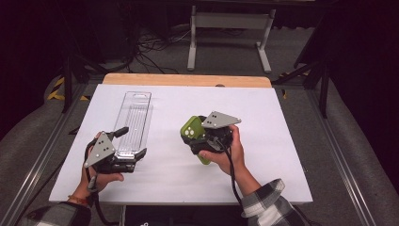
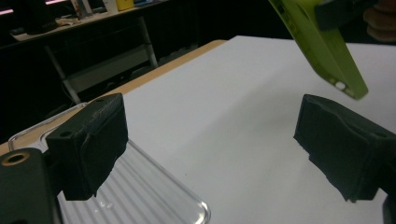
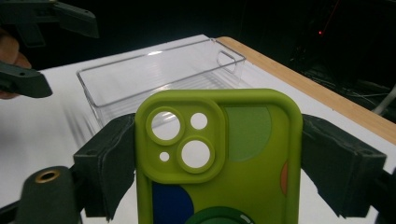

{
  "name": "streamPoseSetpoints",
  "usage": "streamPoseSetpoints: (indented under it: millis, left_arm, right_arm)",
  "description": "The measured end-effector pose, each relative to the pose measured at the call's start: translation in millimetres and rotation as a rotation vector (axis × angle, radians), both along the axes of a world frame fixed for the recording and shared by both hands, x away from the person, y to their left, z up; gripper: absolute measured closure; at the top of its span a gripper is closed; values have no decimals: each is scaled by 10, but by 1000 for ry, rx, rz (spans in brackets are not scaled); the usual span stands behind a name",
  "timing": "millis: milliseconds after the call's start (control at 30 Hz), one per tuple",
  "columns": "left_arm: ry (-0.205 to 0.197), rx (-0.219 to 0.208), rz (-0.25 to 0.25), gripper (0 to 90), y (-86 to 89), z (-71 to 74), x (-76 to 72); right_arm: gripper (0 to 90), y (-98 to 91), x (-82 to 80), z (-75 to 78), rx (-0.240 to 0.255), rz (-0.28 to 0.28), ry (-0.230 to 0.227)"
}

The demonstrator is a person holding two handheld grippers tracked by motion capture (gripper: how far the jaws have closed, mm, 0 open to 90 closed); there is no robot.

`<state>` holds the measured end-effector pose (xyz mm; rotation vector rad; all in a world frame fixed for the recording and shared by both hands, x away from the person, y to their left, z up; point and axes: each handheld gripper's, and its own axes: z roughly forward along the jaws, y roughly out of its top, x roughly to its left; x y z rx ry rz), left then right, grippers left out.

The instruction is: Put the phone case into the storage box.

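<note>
One green phone case [image 3: 217,158] in right gripper [image 3: 217,154]; one clear tray [image 1: 133,123].

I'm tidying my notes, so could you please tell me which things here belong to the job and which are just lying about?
In the job:
green phone case
clear plastic tray
right hand-held gripper
left hand-held gripper

Lying about:
white stand
floor cables

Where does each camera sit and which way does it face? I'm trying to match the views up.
High view: above the person's side, looking down on the white table; forearms, both hands show.
Left gripper view: on the left hand-held gripper, jaws apart over the clear tray.
Right gripper view: on the right hand-held gripper, jaws clamping the green phone case.
Shared: tray and case appear in all three.
</note>
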<state>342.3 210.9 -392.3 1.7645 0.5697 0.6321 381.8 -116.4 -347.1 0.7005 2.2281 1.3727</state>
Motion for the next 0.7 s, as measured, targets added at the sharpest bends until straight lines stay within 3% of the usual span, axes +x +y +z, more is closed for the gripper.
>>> streamPoseSetpoints:
  millis: [133,333,467,567,700]
  left_arm:
    - [-1,-22,-48,101,-155,75,33]
    - [23,-34,-113,104,-489,58,32]
    - [60,-56,-142,116,-666,25,53]
    - [63,-61,-158,121,-780,9,54]
    - [124,-111,-163,162,-925,-43,111]
  right_arm:
    - [167,-19,24,6,41,-1,-6]
    - [167,-12,19,4,115,-30,-26]
    - [167,-1,-7,-16,136,-31,-32]
    - [167,9,-37,-35,133,-45,-40]
    - [166,25,-75,-40,153,-59,-58]
